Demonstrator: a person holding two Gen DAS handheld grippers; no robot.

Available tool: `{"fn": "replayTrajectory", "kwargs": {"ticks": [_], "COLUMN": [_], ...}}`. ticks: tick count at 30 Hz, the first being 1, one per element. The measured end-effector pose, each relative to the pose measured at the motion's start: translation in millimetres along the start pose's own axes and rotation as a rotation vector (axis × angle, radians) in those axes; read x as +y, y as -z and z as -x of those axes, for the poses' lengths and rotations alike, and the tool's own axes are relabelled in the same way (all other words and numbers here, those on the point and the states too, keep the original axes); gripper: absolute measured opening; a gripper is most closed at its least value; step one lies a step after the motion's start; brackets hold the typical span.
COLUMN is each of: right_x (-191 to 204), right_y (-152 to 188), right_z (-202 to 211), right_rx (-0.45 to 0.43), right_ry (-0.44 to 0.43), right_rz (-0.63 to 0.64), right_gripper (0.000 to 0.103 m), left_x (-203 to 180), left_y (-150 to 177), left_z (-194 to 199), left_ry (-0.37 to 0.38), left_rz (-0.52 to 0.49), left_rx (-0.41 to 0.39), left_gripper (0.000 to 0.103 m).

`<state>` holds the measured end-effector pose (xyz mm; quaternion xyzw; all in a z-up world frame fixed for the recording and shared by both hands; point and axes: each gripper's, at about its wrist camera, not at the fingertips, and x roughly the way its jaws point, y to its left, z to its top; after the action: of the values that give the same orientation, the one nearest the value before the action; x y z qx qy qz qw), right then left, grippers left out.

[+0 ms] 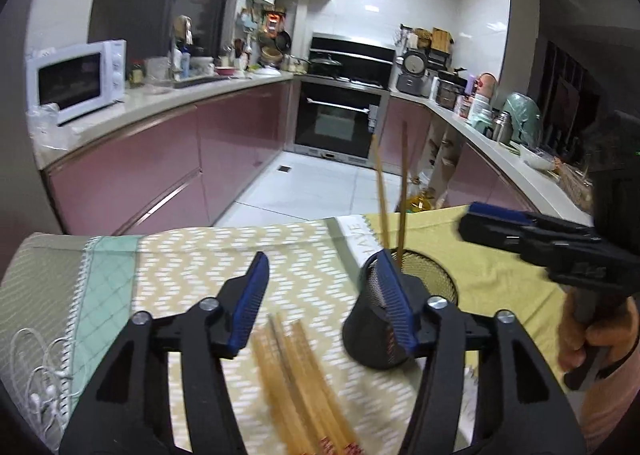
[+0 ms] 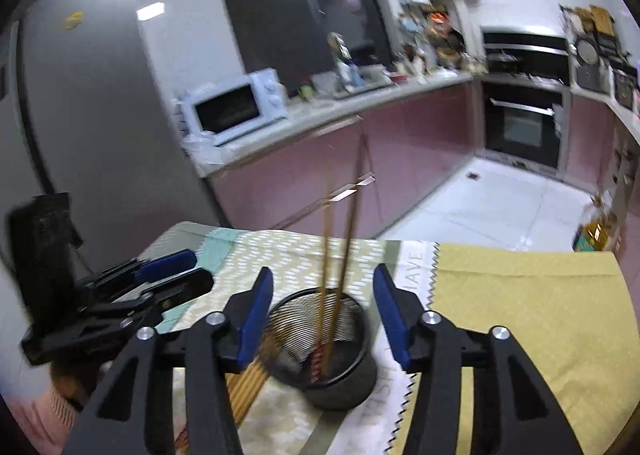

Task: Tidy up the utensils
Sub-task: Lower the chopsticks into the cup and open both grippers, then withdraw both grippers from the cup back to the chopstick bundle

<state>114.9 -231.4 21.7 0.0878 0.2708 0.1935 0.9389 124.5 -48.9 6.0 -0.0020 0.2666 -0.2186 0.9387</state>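
Observation:
A black mesh holder (image 1: 366, 339) (image 2: 340, 375) stands on the cloth-covered table. Two wooden chopsticks (image 1: 382, 191) (image 2: 344, 223) lean upright inside it. Several more chopsticks (image 1: 296, 383) (image 2: 248, 383) lie flat on the cloth to the holder's left. My left gripper (image 1: 323, 255) is open above the lying chopsticks, its right finger in front of the holder, and holds nothing. My right gripper (image 2: 323, 270) is open over the holder; the upright chopsticks rise between its fingers without touching the pads. Each gripper also shows in the other's view: the right gripper (image 1: 480, 217) and the left gripper (image 2: 180, 271).
A patterned cloth (image 1: 192, 255) and a yellow cloth (image 2: 520, 315) cover the table, whose far edge drops to the white floor. A white cable (image 1: 36, 383) lies at the left. A hand (image 1: 592, 339) grips the right tool. Pink cabinets, a microwave (image 1: 80, 83) and an oven (image 1: 336, 119) stand beyond.

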Motion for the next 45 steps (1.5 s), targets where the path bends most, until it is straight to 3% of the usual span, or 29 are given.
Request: {"fn": "replayTrajectory", "kwargs": {"ticks": [4, 8, 13, 19, 45], "right_x": [22, 39, 51, 56, 71], "right_y": [21, 50, 89, 108, 114], "right_z": [16, 7, -28, -51, -79], "right_rx": [0.006, 0.084, 0.221, 0.284, 0.32], "right_ry": [-0.08, -0.134, -0.108, -0.066, 0.011], "right_rz": [0.058, 0.075, 0.061, 0.049, 0.107], "right_gripper": [0.06, 0.06, 0.06, 0.06, 0.056], "left_x": [14, 23, 34, 38, 37], "left_y": [21, 51, 90, 116, 119], "left_z": [19, 19, 5, -4, -18], "left_ry": [-0.045, -0.084, -0.096, -0.112, -0.066], "left_rz": [-0.011, -0.031, -0.022, -0.01, 0.011], "left_rx": [0.018, 0.097, 0.23, 0.302, 0.348], "left_gripper": [0.064, 0.064, 0.061, 0.061, 0.059]}}
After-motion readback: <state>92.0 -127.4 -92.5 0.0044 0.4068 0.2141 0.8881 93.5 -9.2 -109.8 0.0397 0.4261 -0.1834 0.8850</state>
